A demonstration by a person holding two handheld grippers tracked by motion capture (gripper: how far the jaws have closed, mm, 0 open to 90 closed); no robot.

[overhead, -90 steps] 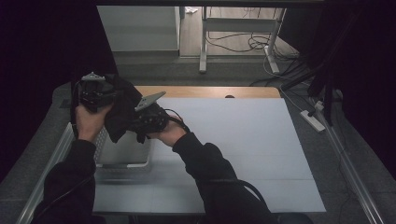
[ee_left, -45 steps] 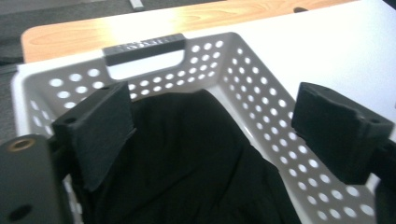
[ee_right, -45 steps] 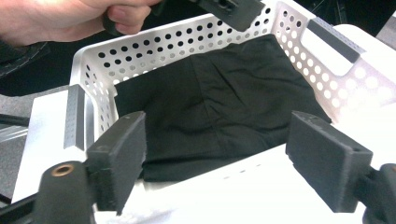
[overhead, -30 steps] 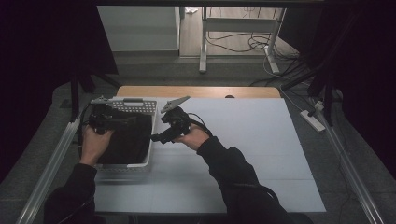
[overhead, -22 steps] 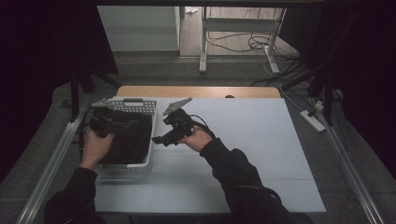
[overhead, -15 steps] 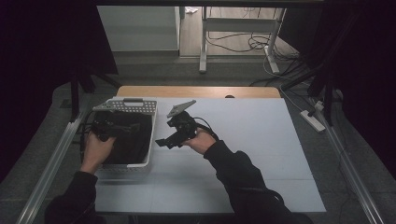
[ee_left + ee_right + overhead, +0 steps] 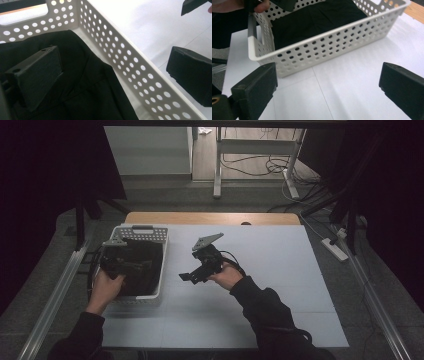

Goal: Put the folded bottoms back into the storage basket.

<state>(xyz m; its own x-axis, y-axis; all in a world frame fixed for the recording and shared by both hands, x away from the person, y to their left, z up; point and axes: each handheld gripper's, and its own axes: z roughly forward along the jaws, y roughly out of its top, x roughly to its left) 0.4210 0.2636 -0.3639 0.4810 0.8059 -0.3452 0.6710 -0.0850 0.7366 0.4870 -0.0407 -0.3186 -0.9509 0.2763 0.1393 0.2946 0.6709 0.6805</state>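
Note:
A white perforated basket [image 7: 142, 229] stands at the left of the white table [image 7: 285, 270], and a black cloth [image 7: 149, 262] lies crumpled inside it. My left gripper [image 7: 134, 267] hovers over the basket's near left part. In the left gripper view it [image 7: 112, 75] is open, one jaw over the cloth [image 7: 82, 85], the other outside the basket wall [image 7: 130, 60]. My right gripper [image 7: 192, 272] is held above the table just right of the basket. It [image 7: 329, 92] is open and empty, facing the basket [image 7: 329, 42] and the cloth [image 7: 317, 17].
A wooden strip [image 7: 210, 218] runs along the table's far edge. A metal rail [image 7: 52, 295] lies left of the table, and a power strip [image 7: 334, 248] on the floor at right. Bare table spreads right of the right hand.
Three seconds ago both grippers held the black cloth above the basket. Now it lies in the basket, both grippers are open, and the right one has drawn away to the right.

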